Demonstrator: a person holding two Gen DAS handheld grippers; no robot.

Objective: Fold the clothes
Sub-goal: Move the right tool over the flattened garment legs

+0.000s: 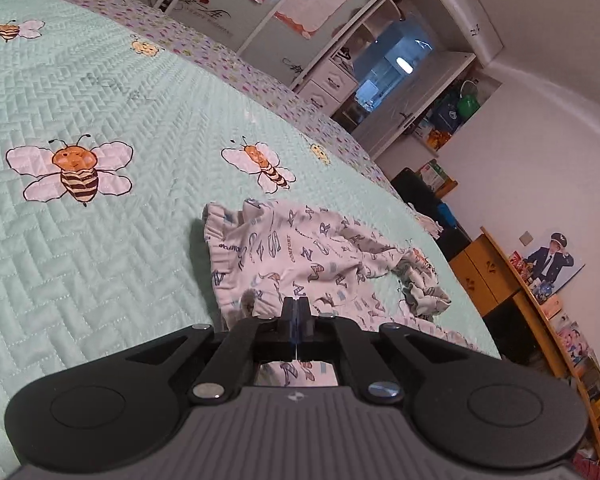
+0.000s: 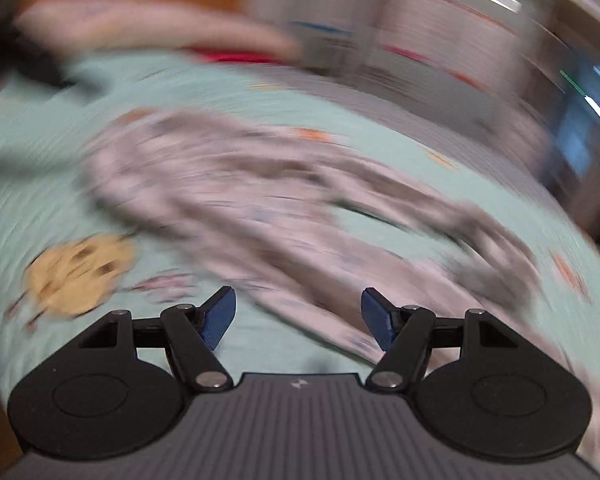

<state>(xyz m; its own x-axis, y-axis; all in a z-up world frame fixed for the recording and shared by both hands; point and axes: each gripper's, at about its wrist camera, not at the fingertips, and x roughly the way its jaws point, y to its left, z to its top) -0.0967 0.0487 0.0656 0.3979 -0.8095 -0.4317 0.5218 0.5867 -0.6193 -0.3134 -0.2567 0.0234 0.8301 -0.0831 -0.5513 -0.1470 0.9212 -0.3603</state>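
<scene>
Both grippers over the quilt [image 1: 100,248]: left gripper [image 1: 296,312] clamped on the garment [image 1: 300,256] edge, right gripper [image 2: 298,316] jaws apart, empty

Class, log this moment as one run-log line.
left gripper: shut on garment edge | right gripper: open, empty | bedspread: garment unfolded

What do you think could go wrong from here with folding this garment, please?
1. The left gripper is shut right at the printed garment's bunched edge; a thin pinch could slip or catch only one layer.
2. The right gripper is open and its view is smeared by motion, so it may land badly.
3. The garment lies crumpled on the bee quilt, so creases may get folded in.
</scene>
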